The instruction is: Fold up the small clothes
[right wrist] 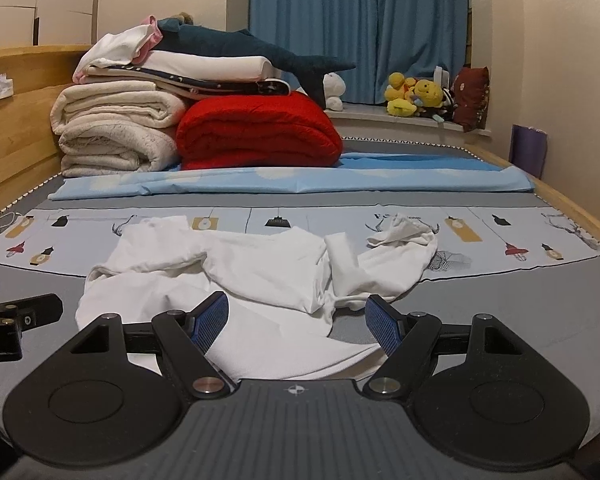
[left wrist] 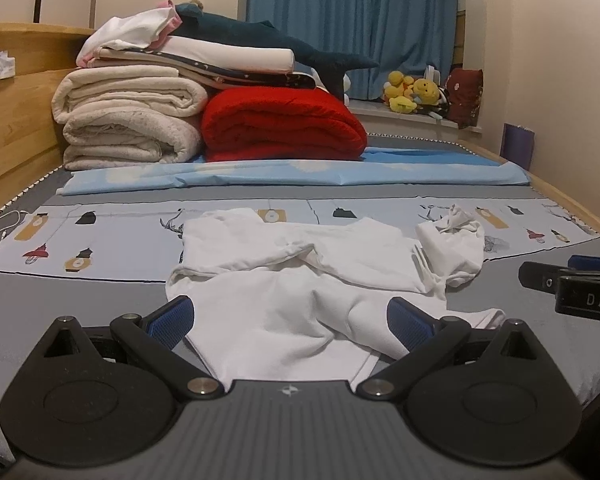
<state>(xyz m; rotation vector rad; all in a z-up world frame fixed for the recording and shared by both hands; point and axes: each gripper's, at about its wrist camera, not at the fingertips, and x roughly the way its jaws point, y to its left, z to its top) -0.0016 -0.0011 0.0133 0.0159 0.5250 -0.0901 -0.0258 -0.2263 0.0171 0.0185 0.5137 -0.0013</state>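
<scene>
I have both tools spread wide and empty, low over the near edge of the bed (left wrist: pixel 100 296). The left tool (left wrist: pixel 290 326) and right tool (right wrist: pixel 296 322) each frame the near part of the crumpled white garment (left wrist: pixel 300 264), which lies unfolded mid-bed, well short of the red blanket (left wrist: pixel 280 128) at the far edge.

A red blanket (left wrist: pixel 282 128) sits beside folded cream blankets (left wrist: pixel 128 120) on the bed (left wrist: pixel 80 304); a plush shark (left wrist: pixel 268 44) lies on top, blue curtains (left wrist: pixel 352 20) behind.
</scene>
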